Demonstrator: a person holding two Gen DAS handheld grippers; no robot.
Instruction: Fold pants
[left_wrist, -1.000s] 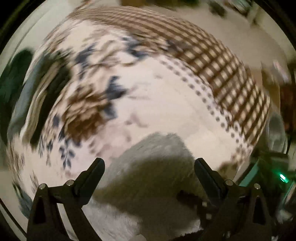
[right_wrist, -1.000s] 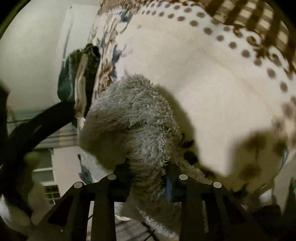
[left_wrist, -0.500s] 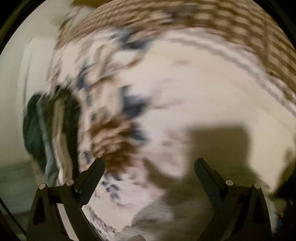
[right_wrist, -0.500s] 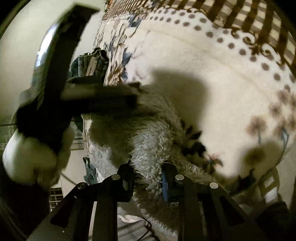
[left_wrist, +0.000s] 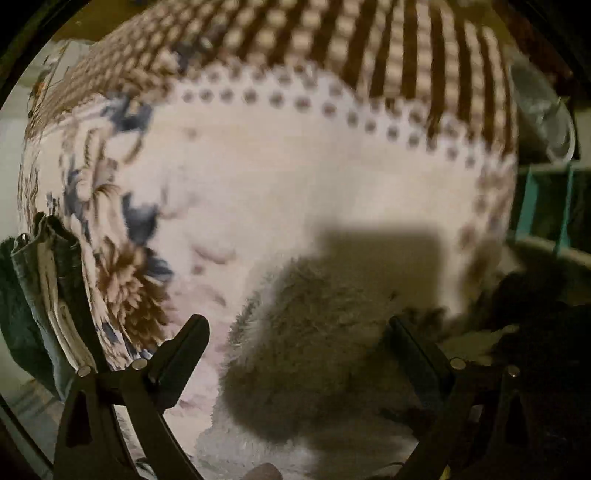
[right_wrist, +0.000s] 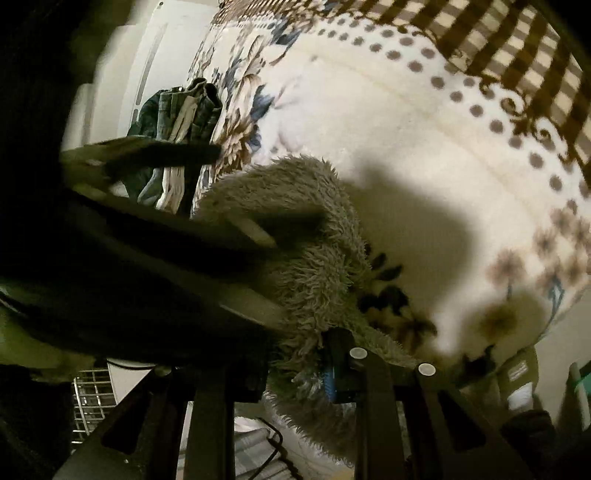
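Observation:
Fuzzy grey pants (left_wrist: 317, 332) lie bunched on a cream blanket (left_wrist: 280, 192) with flowers, dots and a brown check border. My left gripper (left_wrist: 295, 325) hangs open just above them, its fingers wide apart over the pile. In the right wrist view the left gripper (right_wrist: 236, 199) shows as a dark blurred shape reaching in from the left over the pants (right_wrist: 310, 236). My right gripper (right_wrist: 299, 365) is shut on a thick fold of the pants at the near edge. The left jaw is partly hidden by the dark shape.
A stack of folded clothes (left_wrist: 48, 295), denim and dark green, sits at the blanket's left edge, also seen as the stack (right_wrist: 177, 122). A teal frame (left_wrist: 546, 206) stands off the right side. A wire rack (right_wrist: 88, 398) and a box (right_wrist: 517, 373) stand below the bed.
The left gripper has rolled and dropped toward the pants, and in the right wrist view it now reaches over the pile. The right gripper keeps its hold in the same place.

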